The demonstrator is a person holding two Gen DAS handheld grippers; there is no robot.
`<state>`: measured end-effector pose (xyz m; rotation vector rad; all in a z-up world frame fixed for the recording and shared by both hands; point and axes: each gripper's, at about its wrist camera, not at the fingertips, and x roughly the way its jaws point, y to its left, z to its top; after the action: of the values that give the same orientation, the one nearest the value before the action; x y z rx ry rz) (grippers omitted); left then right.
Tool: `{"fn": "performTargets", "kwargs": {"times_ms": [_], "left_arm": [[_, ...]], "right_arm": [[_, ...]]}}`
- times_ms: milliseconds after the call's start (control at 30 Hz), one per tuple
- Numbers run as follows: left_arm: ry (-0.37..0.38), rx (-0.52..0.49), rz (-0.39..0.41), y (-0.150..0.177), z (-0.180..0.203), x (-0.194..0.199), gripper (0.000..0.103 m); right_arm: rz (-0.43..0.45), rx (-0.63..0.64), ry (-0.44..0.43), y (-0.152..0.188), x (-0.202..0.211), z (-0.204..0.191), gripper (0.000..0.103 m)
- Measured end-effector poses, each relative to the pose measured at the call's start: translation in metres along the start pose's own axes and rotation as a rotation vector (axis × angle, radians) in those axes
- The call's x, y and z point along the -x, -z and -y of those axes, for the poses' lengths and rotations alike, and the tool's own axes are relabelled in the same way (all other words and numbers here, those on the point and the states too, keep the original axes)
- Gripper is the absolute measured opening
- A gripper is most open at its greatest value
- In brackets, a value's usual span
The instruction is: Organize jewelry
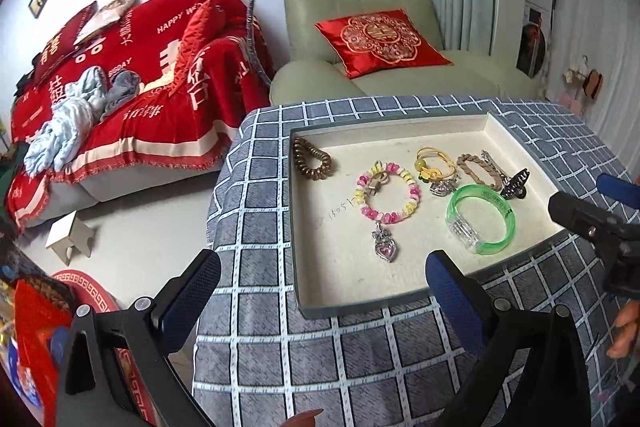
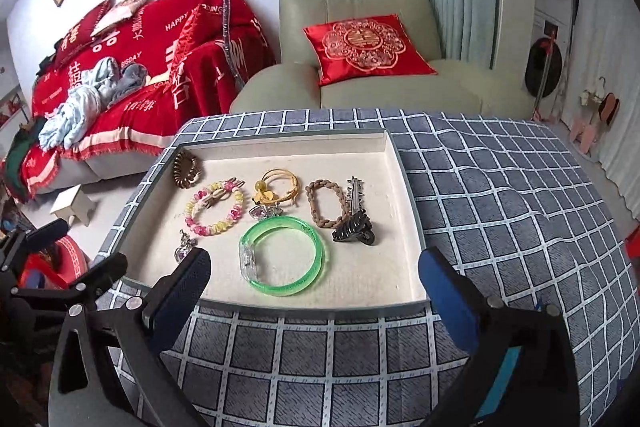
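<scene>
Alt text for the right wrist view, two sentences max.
A shallow cream-lined tray on a blue checked tablecloth holds a green bangle, a pink-and-yellow beaded bracelet, hair ties and a dark hair claw clip. The right claw is open and empty at the tray's near edge.

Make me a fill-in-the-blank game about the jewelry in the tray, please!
1. The big see-through bangle is coloured ____.
2. The heart charm hangs from the pink and ____ bead bracelet.
3. All the jewelry lies inside one shallow ____.
4. The cushion on the armchair is ____.

Missing words: green; yellow; tray; red
</scene>
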<state>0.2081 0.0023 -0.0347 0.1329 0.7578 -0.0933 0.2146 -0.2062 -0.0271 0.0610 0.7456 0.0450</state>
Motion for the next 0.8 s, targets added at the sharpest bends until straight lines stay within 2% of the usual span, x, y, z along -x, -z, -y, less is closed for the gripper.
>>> {"fn": "performTargets", "kwargs": {"times_ms": [333, 800], "left_arm": [[-0.036, 0.024, 0.052, 0.028, 0.009, 0.029, 0.103], [-0.071, 0.084, 0.089, 0.043, 0.008, 0.061, 0.103]], "right_arm": [[0.025, -0.036, 0.015, 0.024, 0.021, 0.002, 0.103], [0.048, -0.022, 0.053, 0.04, 0.056, -0.002, 0.103]]}}
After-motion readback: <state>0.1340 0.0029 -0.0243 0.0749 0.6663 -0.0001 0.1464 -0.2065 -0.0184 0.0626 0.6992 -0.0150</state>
